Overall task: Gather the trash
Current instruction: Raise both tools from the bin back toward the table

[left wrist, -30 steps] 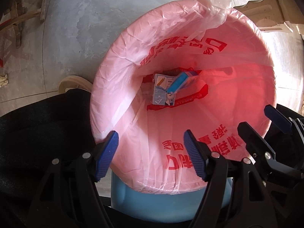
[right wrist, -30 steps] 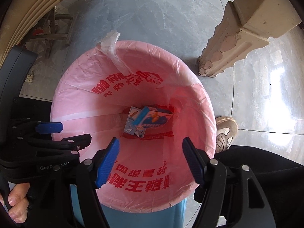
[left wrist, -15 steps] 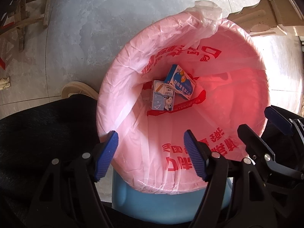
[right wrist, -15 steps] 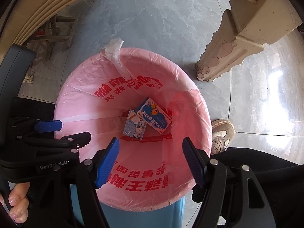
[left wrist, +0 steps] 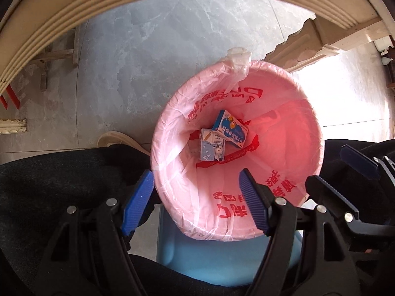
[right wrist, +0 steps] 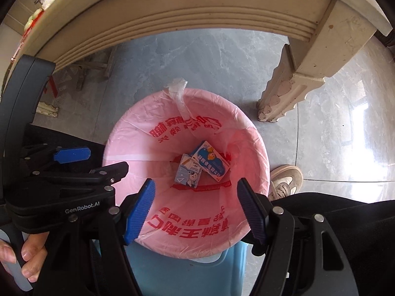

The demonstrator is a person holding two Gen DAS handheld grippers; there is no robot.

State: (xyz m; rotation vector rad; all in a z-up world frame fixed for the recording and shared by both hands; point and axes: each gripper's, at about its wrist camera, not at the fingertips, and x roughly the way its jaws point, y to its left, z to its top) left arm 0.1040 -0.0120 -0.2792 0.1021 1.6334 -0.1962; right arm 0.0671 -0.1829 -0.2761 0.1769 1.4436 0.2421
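Observation:
A blue trash bin (left wrist: pixel 205 259) lined with a pink bag (left wrist: pixel 284 148) stands on the floor below both grippers. Two small cartons lie at the bag's bottom: a blue and white one (left wrist: pixel 230 128) and a pale one with a cartoon dog (left wrist: pixel 212 148). They also show in the right wrist view, the blue one (right wrist: pixel 209 164) and the pale one (right wrist: pixel 188 171). My left gripper (left wrist: pixel 195 203) is open and empty above the bin's near rim. My right gripper (right wrist: pixel 195 208) is open and empty too, beside the left one (right wrist: pixel 71 162).
A cream table edge (right wrist: pixel 197 5) arches overhead, with its carved leg (right wrist: pixel 291 91) right of the bin (right wrist: pixel 187 271). The floor is grey tile (left wrist: pixel 153 56). A person's dark trousers (left wrist: pixel 61 177) and a shoe (right wrist: pixel 286 180) are next to the bin.
Both grippers have risen away from the bin, which looks smaller, and the table edge has come into view. The blue carton, tumbling a second ago, lies flat at the bottom.

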